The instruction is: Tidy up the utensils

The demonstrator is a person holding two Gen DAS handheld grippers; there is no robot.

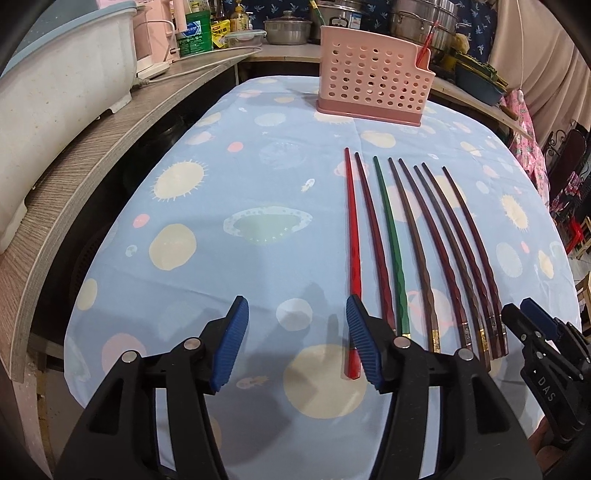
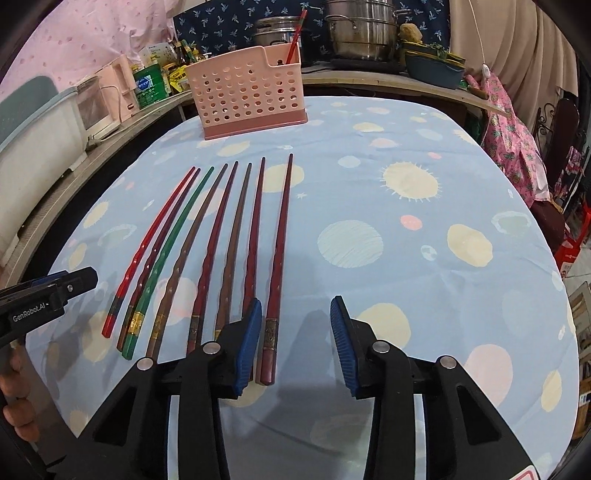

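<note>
Several chopsticks lie side by side on the blue patterned tablecloth (image 1: 240, 177), thick ends toward me. The red chopstick (image 1: 352, 258) is leftmost, with a green chopstick (image 1: 388, 236) two places over. My left gripper (image 1: 297, 343) stands open low over the cloth, its right pad over the red chopstick's thick end. My right gripper (image 2: 295, 347) is open too; the rightmost dark red chopstick (image 2: 277, 258) lies between its jaws beside the left pad, and I see no pad pressing on it. The pink perforated holder (image 1: 373, 85) (image 2: 247, 99) stands at the far edge with one red chopstick (image 2: 295, 33) upright inside.
A wooden counter (image 1: 92, 155) curves along the left with a white bin (image 1: 55, 92), bottles and pots. More pots sit behind the holder. Pink cloth (image 2: 513, 140) hangs at the right. Each gripper shows at the edge of the other's view: right gripper (image 1: 519, 310), left gripper (image 2: 88, 275).
</note>
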